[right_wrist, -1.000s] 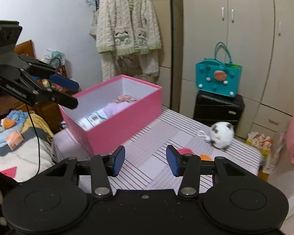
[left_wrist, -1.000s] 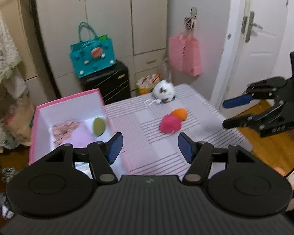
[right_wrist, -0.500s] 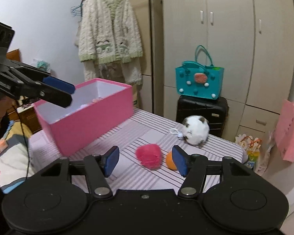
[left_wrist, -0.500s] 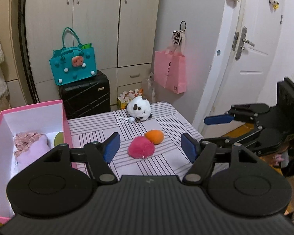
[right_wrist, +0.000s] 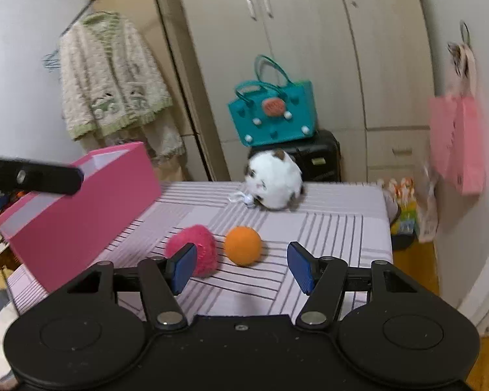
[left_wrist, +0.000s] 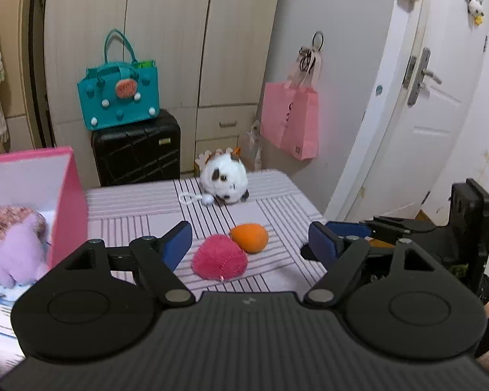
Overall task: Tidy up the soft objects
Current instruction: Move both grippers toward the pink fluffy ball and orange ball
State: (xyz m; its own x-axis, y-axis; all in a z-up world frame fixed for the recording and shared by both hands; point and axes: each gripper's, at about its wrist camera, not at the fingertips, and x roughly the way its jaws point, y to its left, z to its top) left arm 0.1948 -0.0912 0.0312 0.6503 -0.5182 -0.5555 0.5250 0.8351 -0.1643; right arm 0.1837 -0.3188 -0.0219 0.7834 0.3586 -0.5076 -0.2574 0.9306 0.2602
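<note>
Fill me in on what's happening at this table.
A person with a two-finger gripper in each hand is tidying soft toys into the open pink box on the striped purple tablecloth. Both the left gripper and the right gripper are open and empty, aimed at the fuzzy magenta plush and the orange plush ball beside it. A round white plush with dark patches sits farther back. A lilac plush already lies in the box.

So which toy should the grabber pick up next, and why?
Probably the right gripper should dip down onto the orange ball: its jaws are open, the ball sits right between them, and it isn't in the pink box yet.
</note>
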